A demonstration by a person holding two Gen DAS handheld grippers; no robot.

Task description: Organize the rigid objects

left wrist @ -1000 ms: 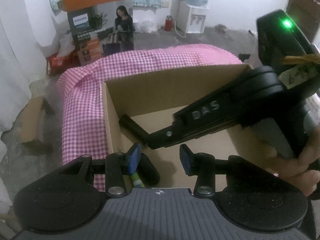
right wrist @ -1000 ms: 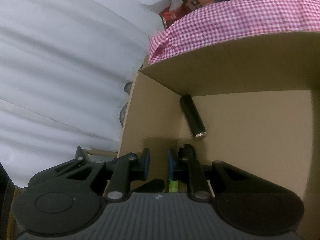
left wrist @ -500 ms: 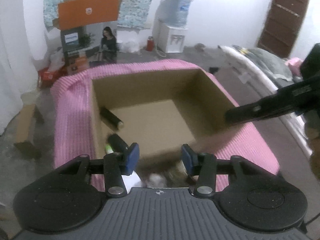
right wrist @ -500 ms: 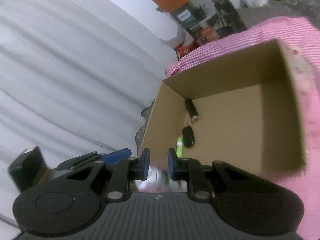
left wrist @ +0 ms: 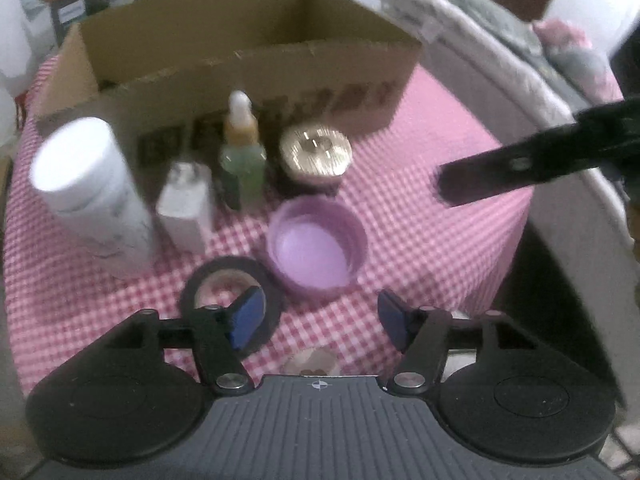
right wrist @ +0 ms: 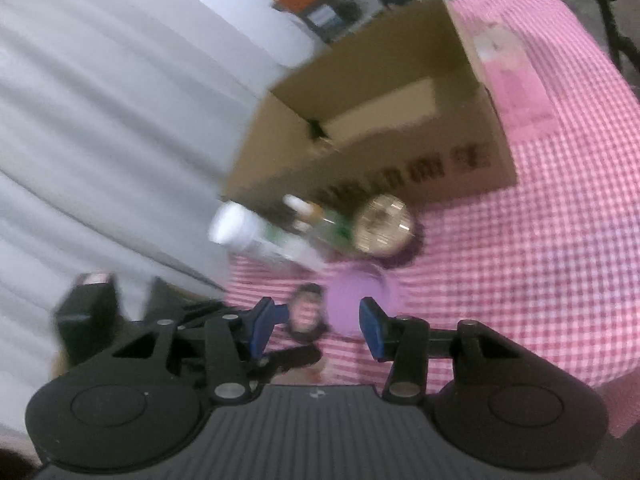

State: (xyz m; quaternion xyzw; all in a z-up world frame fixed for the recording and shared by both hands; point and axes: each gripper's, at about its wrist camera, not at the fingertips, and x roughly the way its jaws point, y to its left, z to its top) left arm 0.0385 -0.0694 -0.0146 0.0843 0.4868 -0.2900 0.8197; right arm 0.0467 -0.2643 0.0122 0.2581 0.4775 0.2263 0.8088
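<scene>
A cardboard box (left wrist: 248,60) stands on the pink checked cloth (left wrist: 420,208). In front of it stand a white bottle (left wrist: 88,188), a small white bottle (left wrist: 186,204), a green dropper bottle (left wrist: 242,156) and a gold-lidded jar (left wrist: 315,154). A purple cap (left wrist: 316,250) and a black tape ring (left wrist: 228,276) lie nearer. My left gripper (left wrist: 320,316) is open and empty, just short of the cap. My right gripper (right wrist: 318,330) is open and empty above the purple cap (right wrist: 356,300); it also shows in the left wrist view (left wrist: 520,168).
The box (right wrist: 380,132) holds a dark object (right wrist: 316,130) near its far corner. A white curtain (right wrist: 100,120) hangs at the left. A bed with grey bedding (left wrist: 500,40) lies to the right of the table. The cloth drops off at the right edge.
Both grippers have pulled back out of the box to the near side of the table. Both have opened wider. The bottles, jar, cap and tape ring have come into view.
</scene>
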